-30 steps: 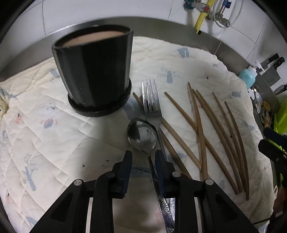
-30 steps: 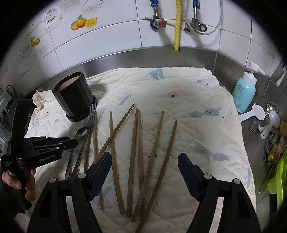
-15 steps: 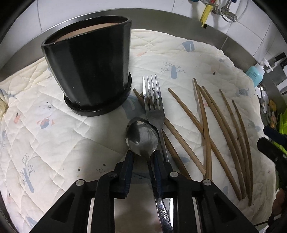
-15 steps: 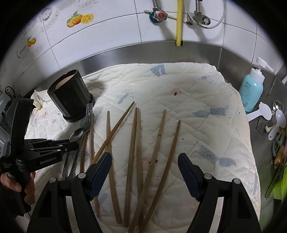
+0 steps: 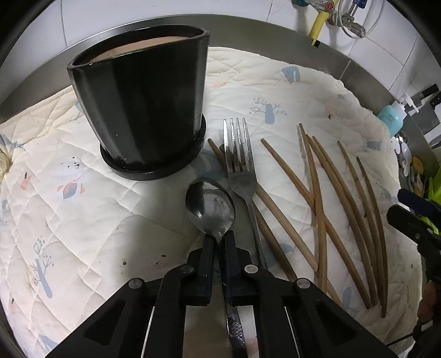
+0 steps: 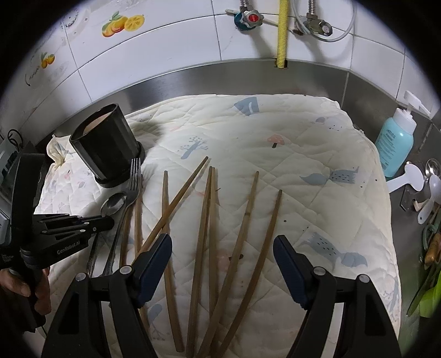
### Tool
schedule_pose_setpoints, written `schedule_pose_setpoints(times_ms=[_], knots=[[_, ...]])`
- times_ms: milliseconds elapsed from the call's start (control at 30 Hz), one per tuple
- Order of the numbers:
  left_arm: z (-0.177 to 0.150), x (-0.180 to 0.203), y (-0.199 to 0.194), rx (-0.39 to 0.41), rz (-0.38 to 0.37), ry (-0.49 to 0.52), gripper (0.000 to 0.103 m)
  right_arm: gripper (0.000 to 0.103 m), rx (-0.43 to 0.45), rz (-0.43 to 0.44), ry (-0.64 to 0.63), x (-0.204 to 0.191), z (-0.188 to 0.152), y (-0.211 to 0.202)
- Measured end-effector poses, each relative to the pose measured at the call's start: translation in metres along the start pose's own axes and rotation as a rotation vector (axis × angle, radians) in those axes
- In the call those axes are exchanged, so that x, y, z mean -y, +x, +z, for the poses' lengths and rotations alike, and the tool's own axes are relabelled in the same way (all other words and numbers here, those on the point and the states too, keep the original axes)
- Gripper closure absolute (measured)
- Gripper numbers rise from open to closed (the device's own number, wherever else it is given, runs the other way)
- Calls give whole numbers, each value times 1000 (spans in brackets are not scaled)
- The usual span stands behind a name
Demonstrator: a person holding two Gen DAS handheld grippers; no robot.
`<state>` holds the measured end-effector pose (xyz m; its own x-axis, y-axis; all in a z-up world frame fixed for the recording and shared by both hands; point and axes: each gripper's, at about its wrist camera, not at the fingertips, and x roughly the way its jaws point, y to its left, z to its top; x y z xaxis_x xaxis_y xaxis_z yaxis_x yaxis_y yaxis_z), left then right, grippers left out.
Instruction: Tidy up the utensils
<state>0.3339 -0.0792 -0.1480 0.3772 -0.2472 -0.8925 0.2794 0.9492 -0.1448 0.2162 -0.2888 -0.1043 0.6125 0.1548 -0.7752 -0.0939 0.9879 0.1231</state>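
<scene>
A steel spoon (image 5: 210,206) lies on the quilted mat (image 5: 82,220), bowl toward the black utensil holder (image 5: 143,110). My left gripper (image 5: 219,238) is shut on the spoon's neck just behind the bowl, and the handle runs back between the fingers. A steel fork (image 5: 242,176) lies right beside the spoon, over one of several brown chopsticks (image 5: 319,198) fanned out to the right. In the right wrist view my right gripper (image 6: 222,241) hangs wide open above the chopsticks (image 6: 249,203), touching none. The left gripper (image 6: 109,220), spoon (image 6: 114,203) and holder (image 6: 106,148) sit at its left.
A steel backsplash and tiled wall with taps (image 6: 249,19) bound the mat at the back. A teal soap bottle (image 6: 395,143) and white plastic spoons (image 6: 408,176) stand off the mat's right edge. A person's hand (image 6: 16,286) grips the left tool.
The left jaws have closed from partly open onto the spoon's neck. The right gripper has stayed wide open and hardly shifted over the chopsticks.
</scene>
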Motion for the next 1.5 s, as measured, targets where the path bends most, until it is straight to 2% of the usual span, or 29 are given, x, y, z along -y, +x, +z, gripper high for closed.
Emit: schedule_pose_setpoints(times_ms=[400, 500, 633, 733, 933, 1300, 1500], knots=[[-4, -9, -12, 33, -26, -14, 98, 20, -18, 33, -16, -9, 4, 6], [-5, -11, -18, 47, -31, -12, 98, 25, -31, 60, -33, -15, 7, 10], [-6, -12, -27, 65, -39, -13, 98, 39, -53, 92, -43, -22, 14, 20], [-7, -15, -33, 76, -45, -17, 98, 50, -83, 128, -19, -23, 19, 31], [-11, -23, -47, 99, -47, -21, 98, 64, -126, 191, 46, -23, 35, 51], [-15, -35, -58, 114, -54, -33, 98, 74, -186, 177, 78, -32, 49, 86], [-15, -37, -66, 135, -57, -32, 99, 84, -199, 174, 105, -30, 52, 97]])
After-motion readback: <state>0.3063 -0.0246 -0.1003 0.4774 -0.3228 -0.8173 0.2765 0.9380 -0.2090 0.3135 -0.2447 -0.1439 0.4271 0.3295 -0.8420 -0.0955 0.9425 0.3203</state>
